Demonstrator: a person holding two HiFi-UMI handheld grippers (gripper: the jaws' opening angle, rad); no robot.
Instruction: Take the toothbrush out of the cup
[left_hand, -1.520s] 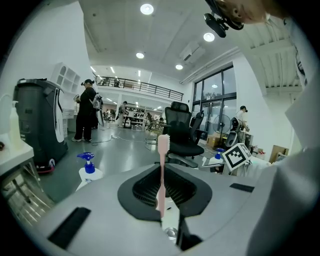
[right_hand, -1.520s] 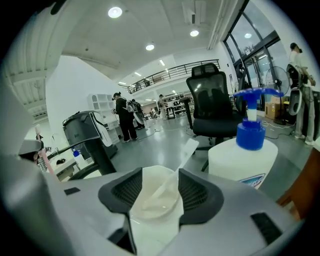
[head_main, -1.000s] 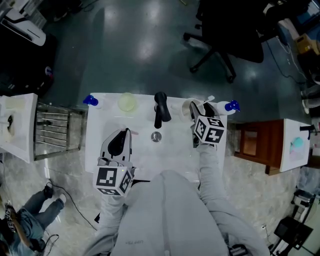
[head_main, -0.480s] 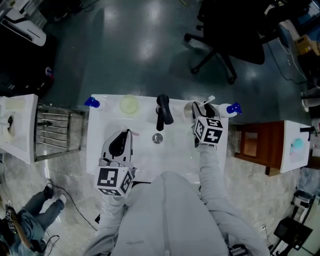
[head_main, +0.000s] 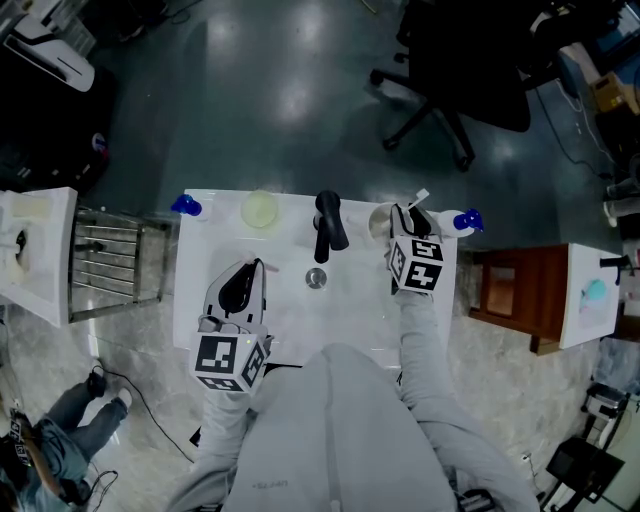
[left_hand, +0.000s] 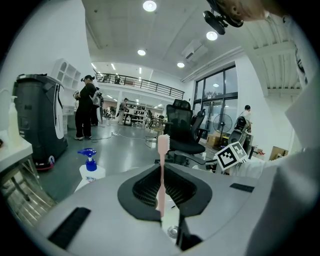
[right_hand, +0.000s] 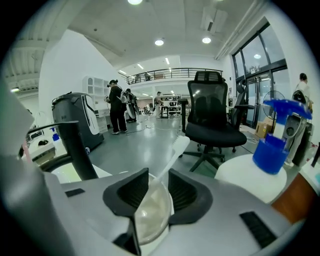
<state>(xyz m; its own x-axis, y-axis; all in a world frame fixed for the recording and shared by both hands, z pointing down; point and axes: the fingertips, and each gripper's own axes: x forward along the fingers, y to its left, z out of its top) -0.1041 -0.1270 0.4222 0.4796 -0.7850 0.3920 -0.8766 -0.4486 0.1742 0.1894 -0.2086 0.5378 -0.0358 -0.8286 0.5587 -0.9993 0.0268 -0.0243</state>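
Compared with a second ago, sits slightly further to the far right with the right gripper and is closing its jaws, not yet clenched, around the clear cup at the far right of the white counter. Leaves the white toothbrush leaning in that cup, also between the jaws. Probably begins the grasp; needs care to catch the handle and not only the cup. Grips a pink toothbrush upright in the left gripper, near left, as before.
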